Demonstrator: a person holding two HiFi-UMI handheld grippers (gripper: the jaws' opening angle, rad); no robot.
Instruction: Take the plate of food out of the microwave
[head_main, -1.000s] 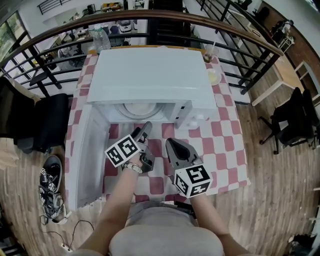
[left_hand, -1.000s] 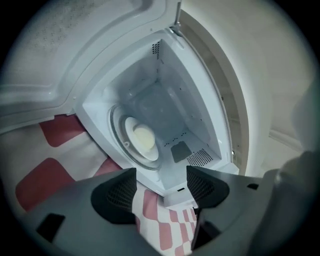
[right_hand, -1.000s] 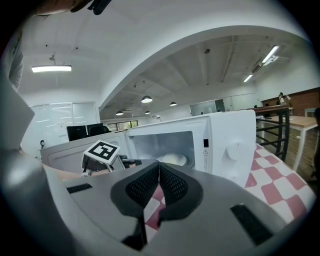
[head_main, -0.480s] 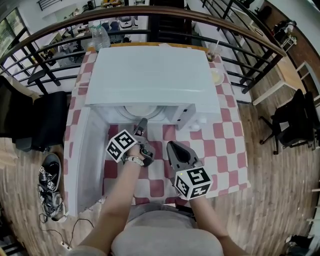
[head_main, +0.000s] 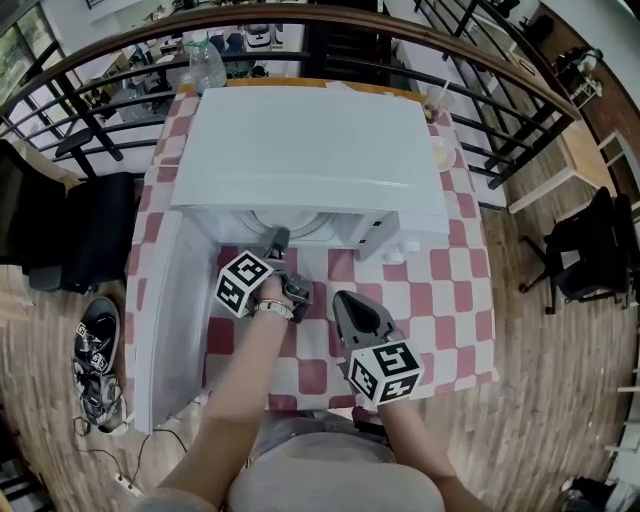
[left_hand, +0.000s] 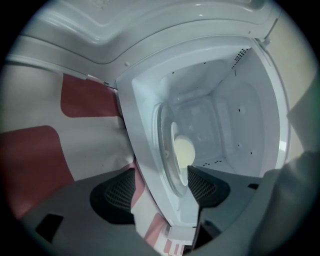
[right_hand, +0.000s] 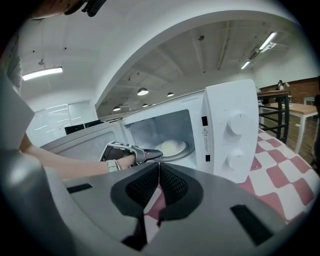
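Note:
The white microwave (head_main: 310, 150) stands on the checked table with its door (head_main: 175, 310) swung open to the left. Inside lies a plate (right_hand: 170, 146) with a pale round of food (left_hand: 183, 150) on the glass turntable. My left gripper (head_main: 276, 243) reaches to the mouth of the oven and is open. In the left gripper view one pad (left_hand: 117, 192) is outside the front lip and the other pad (left_hand: 206, 187) is inside, by the plate's near edge, without touching it. My right gripper (right_hand: 159, 185) hangs back over the table, shut and empty.
The red-and-white checked cloth (head_main: 440, 290) covers the table. A small dish (head_main: 443, 152), a cup with a straw (head_main: 437, 100) and a plastic bottle (head_main: 205, 65) stand behind the oven. A railing runs past the table's far side. Shoes (head_main: 95, 360) lie on the floor at the left.
My left gripper has moved forward from over the table to the oven's opening. The right gripper has stayed almost where it was.

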